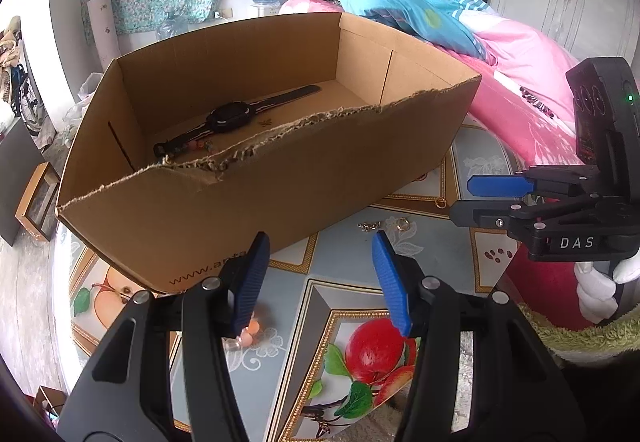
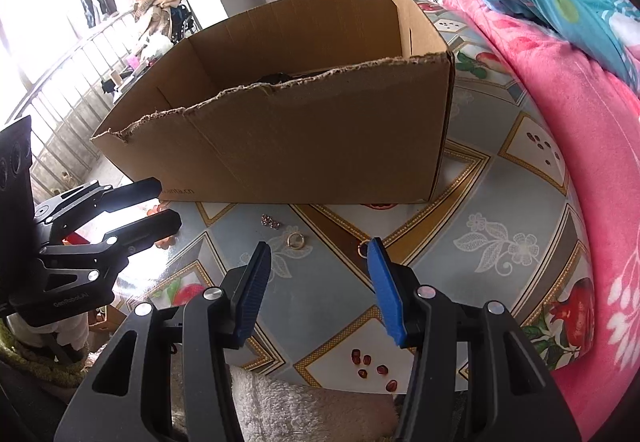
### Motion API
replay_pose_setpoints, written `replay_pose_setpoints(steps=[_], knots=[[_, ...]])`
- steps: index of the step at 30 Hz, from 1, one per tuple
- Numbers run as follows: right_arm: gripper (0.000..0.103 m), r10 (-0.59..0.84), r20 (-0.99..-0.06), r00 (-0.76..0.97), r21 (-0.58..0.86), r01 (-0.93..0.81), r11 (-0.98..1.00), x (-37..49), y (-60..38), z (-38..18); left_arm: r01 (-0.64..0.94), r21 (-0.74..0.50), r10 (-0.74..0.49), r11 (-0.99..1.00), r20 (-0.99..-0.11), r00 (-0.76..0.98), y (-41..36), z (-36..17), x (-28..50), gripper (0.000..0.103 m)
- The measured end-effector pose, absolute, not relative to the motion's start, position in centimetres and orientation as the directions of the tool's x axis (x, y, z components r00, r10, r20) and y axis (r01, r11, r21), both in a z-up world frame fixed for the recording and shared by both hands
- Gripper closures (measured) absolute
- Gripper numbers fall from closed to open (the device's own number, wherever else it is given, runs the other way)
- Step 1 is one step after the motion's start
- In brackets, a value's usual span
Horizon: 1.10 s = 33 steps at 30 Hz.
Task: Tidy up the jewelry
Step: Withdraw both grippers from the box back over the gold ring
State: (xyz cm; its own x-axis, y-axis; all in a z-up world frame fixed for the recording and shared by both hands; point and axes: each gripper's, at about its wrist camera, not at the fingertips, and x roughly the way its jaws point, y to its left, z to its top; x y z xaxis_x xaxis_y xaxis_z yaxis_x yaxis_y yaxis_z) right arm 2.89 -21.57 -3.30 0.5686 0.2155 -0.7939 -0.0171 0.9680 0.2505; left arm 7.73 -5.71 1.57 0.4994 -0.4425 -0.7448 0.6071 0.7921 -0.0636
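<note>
A: Why is the cardboard box (image 1: 248, 178) sitting so close to the loose pieces?

B: I'd judge it serves as the collecting bin. In the left wrist view it fills the middle of the frame, its near wall torn low along the top edge, which makes an easy way in. A black watch (image 1: 230, 116) already lies on its floor, centre left, with some small beads (image 1: 198, 144) just beside the strap.

A: And what is left outside?

B: On the patterned tablecloth (image 2: 480, 210), just below the box's front wall in the right wrist view, a gold ring (image 2: 296, 240) lies flat at centre. A small sparkly cluster (image 2: 271, 220) sits near it, up and to the left, and a thin hoop (image 2: 363, 248) lies to the right, touching nothing I can make out.

A: The grippers?

B: The right gripper (image 2: 320, 274) is at the bottom centre of its own view, blue pads apart with nothing between them, tilted down toward the ring. The left gripper (image 1: 320, 270) likewise stands with its fingers spread and empty. A few peach-coloured beads (image 1: 250, 330) lie on the cloth by its left pad (image 1: 250, 282); whether they touch it I cannot tell.

A: So why both held low and parted?

B: Probably ready to pinch something small. Flat rings on slick cloth could slide away, so a careful, steep approach seems wise.
</note>
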Motion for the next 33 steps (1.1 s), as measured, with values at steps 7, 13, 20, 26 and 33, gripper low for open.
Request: replay_pose_setpoints(steps=[7,13,20,26,33], knots=[[0.054,0.21,-0.804,0.556,0.247,-0.009,0.969,2.95,-21.58,-3.86,0.612,-0.056,-0.435,0.789,-0.754,0.492,-6.1,1.13,7.87,0.052],[0.054,0.211,-0.806,0.553,0.251,-0.004,0.968,3.04,-21.67,-3.91,0.612,-0.056,-0.433,0.789,-0.757,0.489,-6.31,0.93,8.04,0.052],[0.054,0.214,-0.806,0.552,0.255,-0.002,0.967,3.08,-21.84,-3.95,0.605,-0.059,-0.429,0.794,-0.76,0.488,-6.16,0.79,8.19,0.052],[0.054,0.214,-0.806,0.553,0.256,-0.001,0.967,3.05,-21.94,-3.99,0.603,-0.061,-0.429,0.795,-0.76,0.489,-6.02,0.72,8.27,0.052],[0.054,0.21,-0.799,0.564,0.265,0.016,0.964,2.57,-22.41,-4.11,0.602,-0.063,-0.429,0.796,-0.76,0.488,-6.15,0.53,8.2,0.052]])
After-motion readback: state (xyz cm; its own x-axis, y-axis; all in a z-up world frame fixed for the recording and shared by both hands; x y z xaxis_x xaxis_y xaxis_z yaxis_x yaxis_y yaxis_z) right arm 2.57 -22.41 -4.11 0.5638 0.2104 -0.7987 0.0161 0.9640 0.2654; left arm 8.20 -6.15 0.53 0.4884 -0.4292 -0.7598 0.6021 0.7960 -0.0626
